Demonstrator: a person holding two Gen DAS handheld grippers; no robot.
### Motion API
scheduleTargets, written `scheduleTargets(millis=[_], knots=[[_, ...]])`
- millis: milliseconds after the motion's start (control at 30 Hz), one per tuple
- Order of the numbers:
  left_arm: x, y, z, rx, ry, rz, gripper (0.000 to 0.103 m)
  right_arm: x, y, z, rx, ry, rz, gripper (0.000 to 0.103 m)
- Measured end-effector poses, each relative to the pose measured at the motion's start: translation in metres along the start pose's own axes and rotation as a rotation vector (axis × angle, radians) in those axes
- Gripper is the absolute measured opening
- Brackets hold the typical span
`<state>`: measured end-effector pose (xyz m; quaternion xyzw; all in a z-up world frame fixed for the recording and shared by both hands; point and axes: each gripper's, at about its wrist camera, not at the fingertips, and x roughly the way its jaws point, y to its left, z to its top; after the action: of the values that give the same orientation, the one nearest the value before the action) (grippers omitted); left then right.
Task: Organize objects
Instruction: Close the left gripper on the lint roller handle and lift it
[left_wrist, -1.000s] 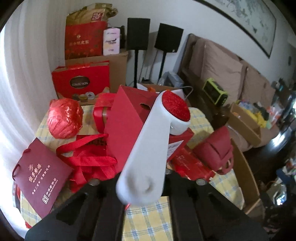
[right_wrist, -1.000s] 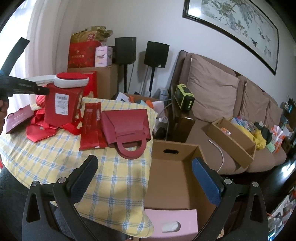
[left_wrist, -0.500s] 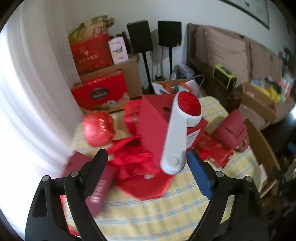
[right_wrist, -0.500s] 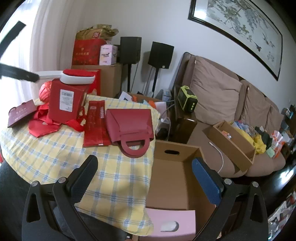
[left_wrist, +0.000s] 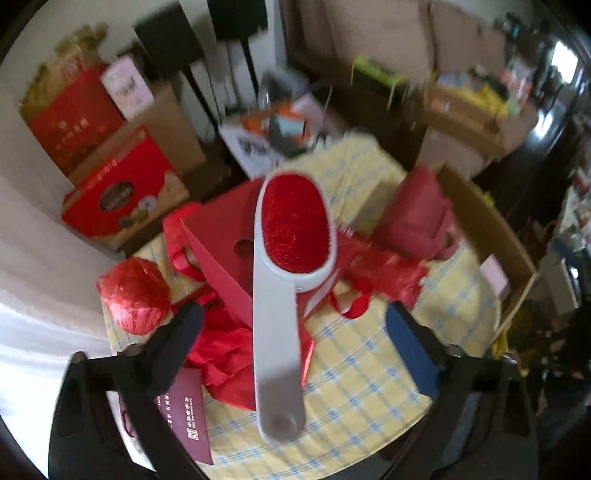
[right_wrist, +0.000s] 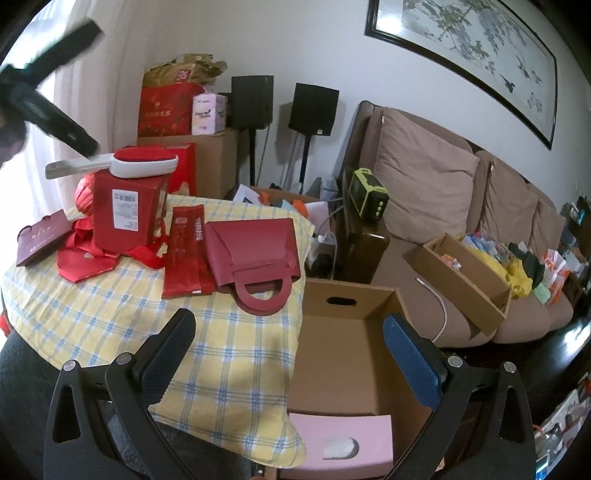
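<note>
Both grippers stand spread with nothing between their pads: the right gripper (right_wrist: 288, 354) hangs over the edge of the checked tablecloth (right_wrist: 207, 332) and an open cardboard box (right_wrist: 354, 332), while the left gripper (left_wrist: 291, 347) points down over the lint brush (left_wrist: 284, 280). Farther back, that white, red-faced brush lies free atop an upright red gift box (right_wrist: 123, 212), its handle jutting past the edge, among red bags.

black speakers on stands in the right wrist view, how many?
2. One speaker stands just right of the stacked cardboard boxes; the other speaker stands further right, next to the sofa. Clutter might hide more.
</note>
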<state>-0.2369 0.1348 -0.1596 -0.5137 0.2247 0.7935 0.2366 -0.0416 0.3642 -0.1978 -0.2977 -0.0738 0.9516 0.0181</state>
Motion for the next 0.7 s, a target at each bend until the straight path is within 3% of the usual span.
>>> scheduleTargets(millis=[67,100,167,233,500,700], knots=[[0.017,-0.001,0.002,0.012,0.049,0.056,0.066,0.0,0.001,0.0,-0.003,0.006,-0.004,0.102],[0.021,-0.003,0.0,0.02,0.063,0.082,0.061,0.001,0.002,-0.001,-0.008,0.01,-0.009,0.102],[0.027,-0.007,-0.006,0.031,0.081,0.076,0.034,0.001,0.002,-0.002,-0.015,0.013,-0.016,0.102],[0.024,-0.008,-0.011,0.014,0.066,0.073,0.024,0.002,0.001,-0.002,-0.015,0.015,-0.014,0.102],[-0.022,-0.007,-0.034,-0.046,-0.065,0.042,0.023,0.0,0.001,-0.002,-0.007,0.007,-0.007,0.102],[-0.059,-0.019,-0.088,-0.056,-0.14,0.068,0.023,-0.001,0.002,-0.001,-0.014,0.006,-0.006,0.102]])
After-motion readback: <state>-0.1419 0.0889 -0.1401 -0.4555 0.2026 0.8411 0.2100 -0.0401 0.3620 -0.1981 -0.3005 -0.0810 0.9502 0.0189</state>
